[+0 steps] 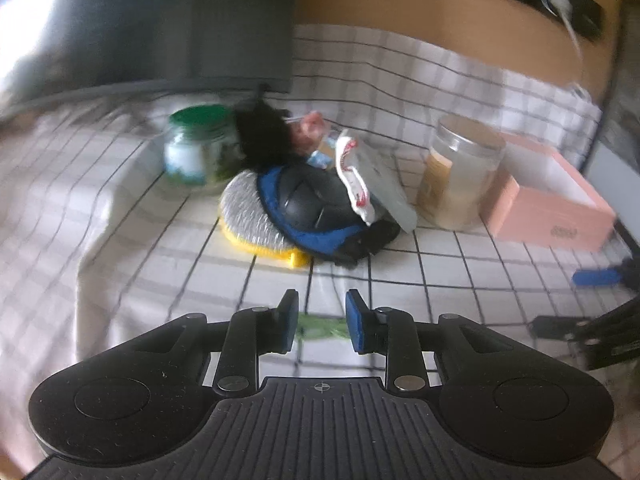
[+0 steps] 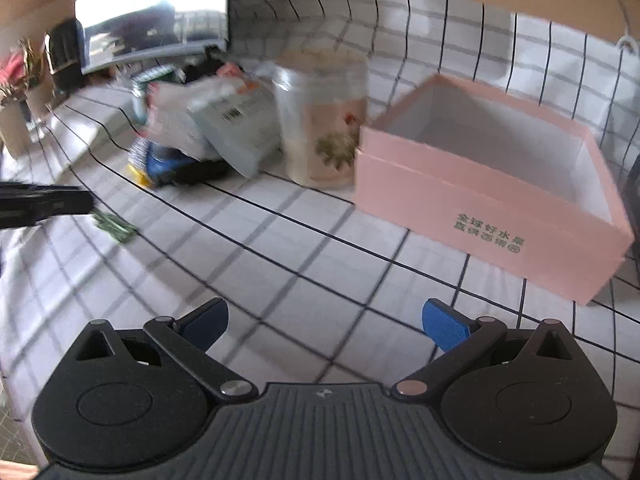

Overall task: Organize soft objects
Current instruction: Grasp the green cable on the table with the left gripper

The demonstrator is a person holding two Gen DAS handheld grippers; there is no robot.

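A small green soft item lies on the checked cloth between the pads of my left gripper. The jaws stand partly closed around it, with a gap on both sides. The same green item shows in the right wrist view beside the left gripper's black tip. A heap of soft things lies further back: a black and blue pad, a silver and yellow scrubber, a black fuzzy item and a white and red cloth. My right gripper is wide open and empty over the cloth, in front of the open pink box.
A green-lidded glass jar stands left of the heap. A clear plastic jar stands between the heap and the pink box. A grey flat packet leans on the heap. A dark monitor stands behind.
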